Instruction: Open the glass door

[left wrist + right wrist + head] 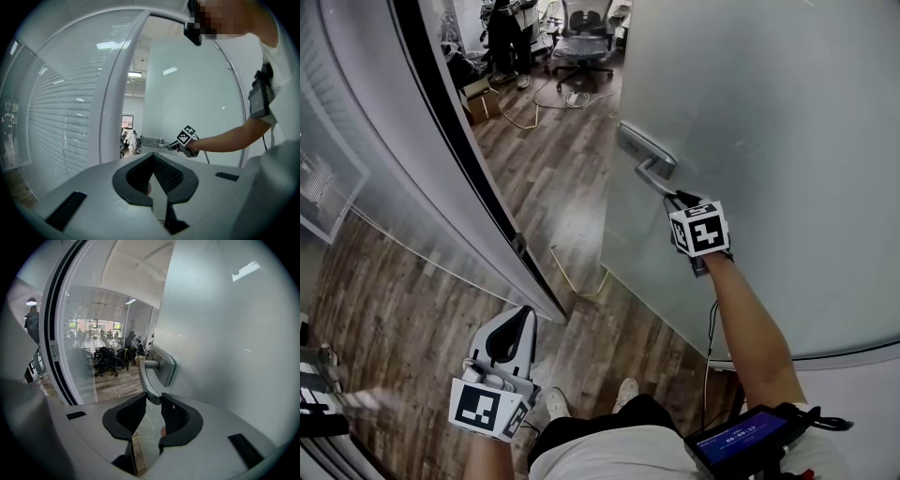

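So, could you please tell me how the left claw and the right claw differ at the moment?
The right claw grips the door handle; the left claw is shut on nothing. The right claw reaches out to the glass door; the left claw is held back, clear of it. Both carry a marker cube.

floor (544, 159): wood planks | office chair (581, 42): far end | ceiling light (135, 74): lit

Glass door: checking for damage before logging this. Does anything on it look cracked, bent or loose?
Nothing stands out. The glass door shows no cracks, the handle sits intact on its plate, and the right gripper is shut on the handle's end.
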Available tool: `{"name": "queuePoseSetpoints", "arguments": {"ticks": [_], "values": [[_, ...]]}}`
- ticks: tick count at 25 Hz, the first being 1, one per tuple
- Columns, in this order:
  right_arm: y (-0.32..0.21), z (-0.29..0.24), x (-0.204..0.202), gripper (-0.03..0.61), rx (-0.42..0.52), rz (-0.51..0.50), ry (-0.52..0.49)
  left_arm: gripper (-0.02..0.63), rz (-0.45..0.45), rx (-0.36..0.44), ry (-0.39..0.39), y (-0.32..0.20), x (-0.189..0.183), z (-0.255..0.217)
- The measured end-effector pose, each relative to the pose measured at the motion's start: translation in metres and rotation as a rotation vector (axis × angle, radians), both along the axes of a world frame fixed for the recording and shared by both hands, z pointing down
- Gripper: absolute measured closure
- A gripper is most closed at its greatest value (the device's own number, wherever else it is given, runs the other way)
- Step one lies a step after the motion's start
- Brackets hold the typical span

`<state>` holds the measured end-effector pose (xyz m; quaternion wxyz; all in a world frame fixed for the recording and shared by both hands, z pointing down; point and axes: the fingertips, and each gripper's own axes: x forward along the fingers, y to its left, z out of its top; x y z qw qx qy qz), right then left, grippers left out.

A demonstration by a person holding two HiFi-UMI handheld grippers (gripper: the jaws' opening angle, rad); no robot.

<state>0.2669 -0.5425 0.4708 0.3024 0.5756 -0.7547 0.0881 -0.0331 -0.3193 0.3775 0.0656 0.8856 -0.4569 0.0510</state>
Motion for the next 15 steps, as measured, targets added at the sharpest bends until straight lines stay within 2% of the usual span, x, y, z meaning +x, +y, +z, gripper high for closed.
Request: {"name": "queuePoseSetpoints", "arguments": {"ticks": [5, 15], "values": [[-0.025, 0.008, 0.027, 0.476, 0.005, 0.024, -0.004, 0.614, -0.014, -0.007, -0.008, -0.011, 0.011, 0.009], [-0.040, -0.004, 0.056, 0.476, 0.012, 0.104, -0.015, 0.614, -0.036, -0.014, -0.014, -0.002, 0.006, 0.010]]}}
